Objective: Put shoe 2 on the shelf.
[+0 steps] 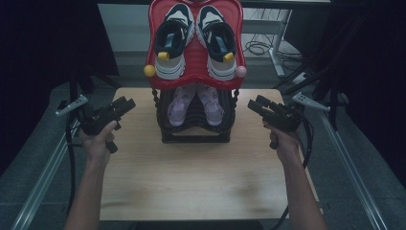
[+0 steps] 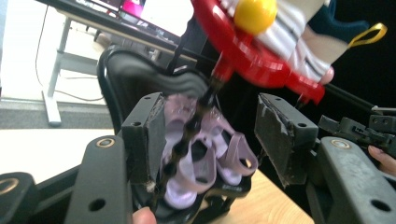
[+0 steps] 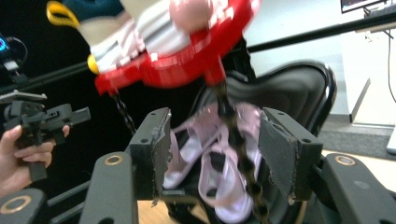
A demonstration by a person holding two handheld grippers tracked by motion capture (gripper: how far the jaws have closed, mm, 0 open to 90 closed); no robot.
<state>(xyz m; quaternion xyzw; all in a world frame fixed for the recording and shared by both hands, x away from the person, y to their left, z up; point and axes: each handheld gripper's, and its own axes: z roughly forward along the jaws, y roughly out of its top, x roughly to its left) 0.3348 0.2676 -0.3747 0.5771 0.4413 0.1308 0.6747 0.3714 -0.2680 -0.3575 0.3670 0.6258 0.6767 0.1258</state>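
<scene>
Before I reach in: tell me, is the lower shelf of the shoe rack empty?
No, a pair of lilac sandals sits on the black lower shelf.

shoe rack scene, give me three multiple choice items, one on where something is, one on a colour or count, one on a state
1. Where are the lilac sandals?
A. on the black lower shelf
B. on the red top shelf
C. on the table beside the rack

2. How many sneakers lie on the red top shelf?
A. one
B. two
C. four

3. How do the jaws of the left tool stand?
A. shut on a sandal
B. shut on nothing
C. open, holding nothing

Key: 1 A, the sandals sit under the red shelf. 2 B, a pair lies side by side. 3 C, the left gripper view shows a wide gap between its pads.
</scene>
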